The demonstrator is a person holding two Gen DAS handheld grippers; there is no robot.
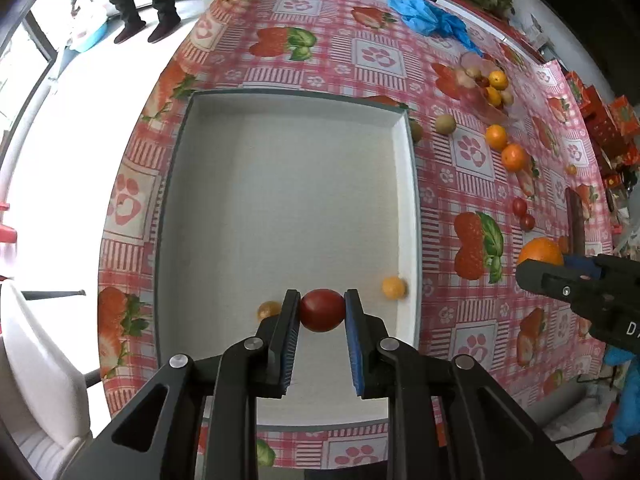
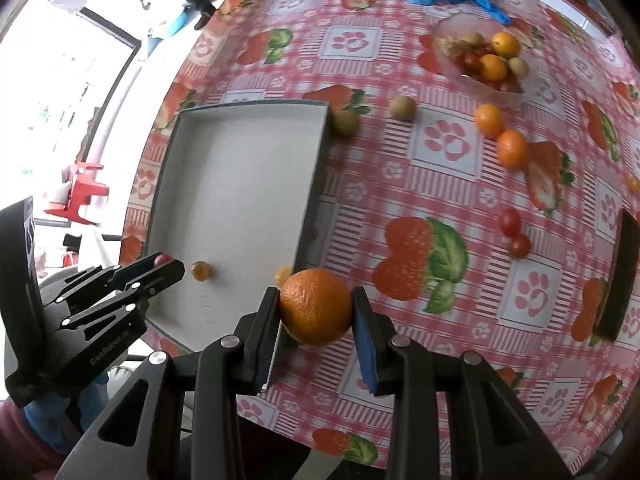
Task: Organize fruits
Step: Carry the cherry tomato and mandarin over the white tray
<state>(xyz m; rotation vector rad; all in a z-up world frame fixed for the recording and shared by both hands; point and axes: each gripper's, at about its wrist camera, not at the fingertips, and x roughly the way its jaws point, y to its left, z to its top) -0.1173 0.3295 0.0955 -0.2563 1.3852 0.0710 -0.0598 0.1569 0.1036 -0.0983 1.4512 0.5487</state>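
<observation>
A smooth, glossy red cherry tomato (image 1: pixel 322 310) is pinched between the blue ribbed pads of the left gripper (image 1: pixel 322 312), its jaws narrowed to the fruit's width, above the matte floor of the shallow rectangular white tray (image 1: pixel 280 184). Two small round yellow-orange tomatoes (image 1: pixel 394 288) are seen on the tray floor on either side. A large dimpled orange (image 2: pixel 316 306) is clamped by the right gripper (image 2: pixel 316 312), jaws wide apart around it, just beside the tray's near corner over the glossy pink checked strawberry-print tablecloth (image 2: pixel 440 184). Loose oranges, brown kiwis and red tomatoes are scattered near a clear glass bowl (image 2: pixel 480 80) of mixed fruit.
</observation>
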